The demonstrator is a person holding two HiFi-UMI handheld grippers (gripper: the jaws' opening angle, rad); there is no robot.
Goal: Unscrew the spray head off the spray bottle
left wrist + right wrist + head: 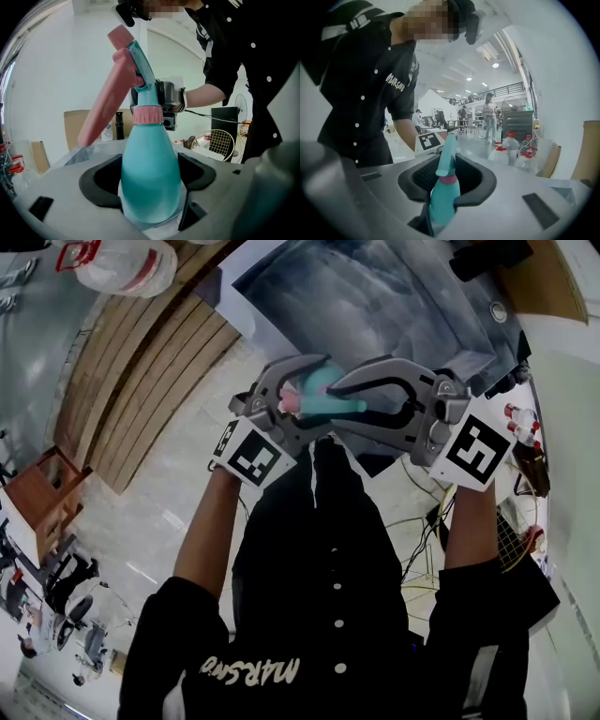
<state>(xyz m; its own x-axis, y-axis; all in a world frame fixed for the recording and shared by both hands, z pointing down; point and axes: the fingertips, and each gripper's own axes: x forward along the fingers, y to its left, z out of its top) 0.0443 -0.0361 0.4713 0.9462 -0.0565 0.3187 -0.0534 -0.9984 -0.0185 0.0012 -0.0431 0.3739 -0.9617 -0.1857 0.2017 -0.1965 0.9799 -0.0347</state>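
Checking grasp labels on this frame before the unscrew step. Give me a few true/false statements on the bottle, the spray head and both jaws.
1. The left gripper has its jaws on the teal spray bottle, at its body. True.
2. The spray head is already off. False: its pink collar still sits on the neck.
3. The trigger is pink. True.
4. The right gripper is empty. False: its jaws close on the bottle near the collar.
5. The bottle stands on a table. False: both grippers hold it up in front of the person.
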